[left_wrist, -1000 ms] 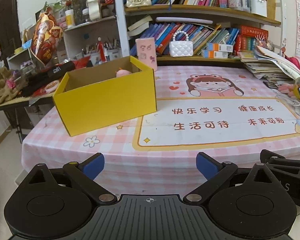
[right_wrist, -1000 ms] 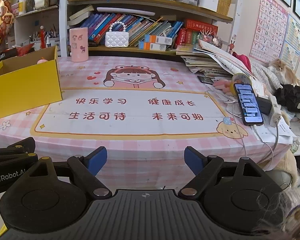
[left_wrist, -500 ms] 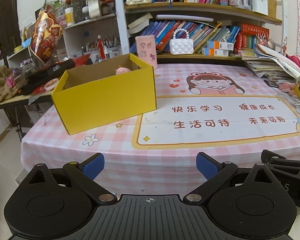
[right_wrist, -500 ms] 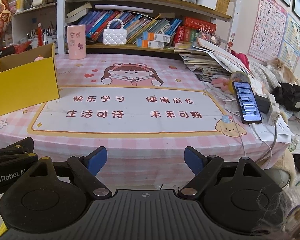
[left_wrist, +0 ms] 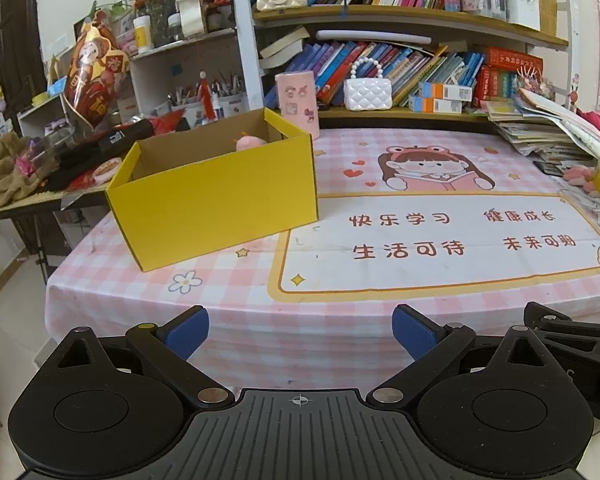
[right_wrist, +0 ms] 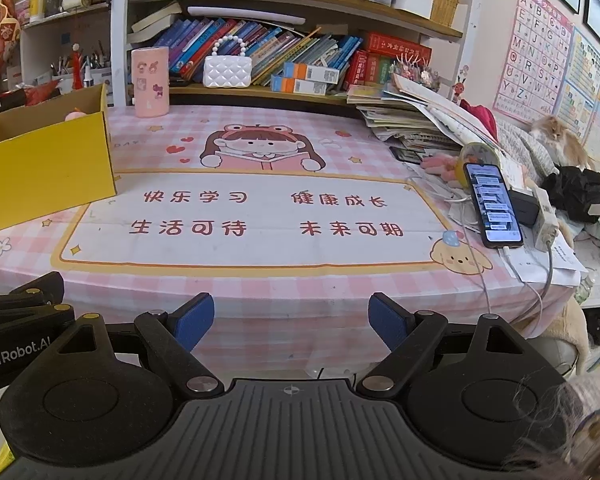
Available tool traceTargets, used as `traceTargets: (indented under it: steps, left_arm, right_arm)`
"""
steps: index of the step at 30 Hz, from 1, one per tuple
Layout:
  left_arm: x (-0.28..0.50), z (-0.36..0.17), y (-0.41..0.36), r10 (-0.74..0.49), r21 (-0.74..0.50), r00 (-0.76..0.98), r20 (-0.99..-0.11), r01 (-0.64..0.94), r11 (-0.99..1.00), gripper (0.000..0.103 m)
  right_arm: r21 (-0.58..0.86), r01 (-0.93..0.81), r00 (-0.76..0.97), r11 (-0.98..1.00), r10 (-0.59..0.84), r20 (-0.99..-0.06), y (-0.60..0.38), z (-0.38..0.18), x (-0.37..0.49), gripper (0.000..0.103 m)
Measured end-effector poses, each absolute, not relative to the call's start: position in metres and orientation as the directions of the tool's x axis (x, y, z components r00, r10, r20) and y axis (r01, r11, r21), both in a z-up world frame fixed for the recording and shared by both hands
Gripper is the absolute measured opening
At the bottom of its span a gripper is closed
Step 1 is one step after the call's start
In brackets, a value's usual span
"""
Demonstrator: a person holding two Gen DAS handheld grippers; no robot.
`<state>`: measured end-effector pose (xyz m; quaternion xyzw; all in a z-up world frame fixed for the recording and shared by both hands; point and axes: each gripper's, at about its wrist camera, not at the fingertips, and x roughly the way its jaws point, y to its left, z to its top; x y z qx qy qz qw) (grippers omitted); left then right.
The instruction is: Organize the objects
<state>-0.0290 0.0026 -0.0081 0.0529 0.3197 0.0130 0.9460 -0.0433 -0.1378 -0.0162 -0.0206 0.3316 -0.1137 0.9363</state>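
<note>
A yellow cardboard box [left_wrist: 220, 196] stands open on the left of the pink checked table [left_wrist: 228, 280]; it also shows in the right wrist view [right_wrist: 44, 168]. A pink plush toy [left_wrist: 249, 142] peeks above the box rim inside it. My left gripper [left_wrist: 300, 330] is open and empty, held before the table's front edge. My right gripper [right_wrist: 291, 322] is open and empty, also before the front edge, to the right of the left one. A pink cylinder holder [right_wrist: 150, 82] and a white quilted purse [right_wrist: 227, 72] stand at the back.
A phone [right_wrist: 492, 204] on a cable, a power strip [right_wrist: 544, 220] and papers lie at the table's right edge. A book stack [right_wrist: 412, 124] sits at the back right. Bookshelves [left_wrist: 400, 16] rise behind. A cluttered side table [left_wrist: 52, 168] stands left. A cat [right_wrist: 560, 140] sits far right.
Both grippers have risen and tilted slightly, so the table sits lower and a little nearer in both views. Jaws stay open. Nothing on the table moved.
</note>
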Motion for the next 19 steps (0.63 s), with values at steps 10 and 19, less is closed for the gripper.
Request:
traceTargets:
  steps: [10, 19]
  left_arm:
    - [-0.022, -0.013, 0.004, 0.062, 0.102, 0.779, -0.624, 0.003, 0.995, 0.1]
    - [-0.012, -0.016, 0.004, 0.062, 0.098, 0.769, -0.636, 0.0, 0.995, 0.1]
  right_arm:
    - [-0.123, 0.194, 0.744, 0.973, -0.228, -0.628, -0.135, -0.02, -0.036, 0.083]
    - [-0.124, 0.189, 0.73, 0.974, -0.224, -0.645, -0.136, -0.023, -0.025, 0.083]
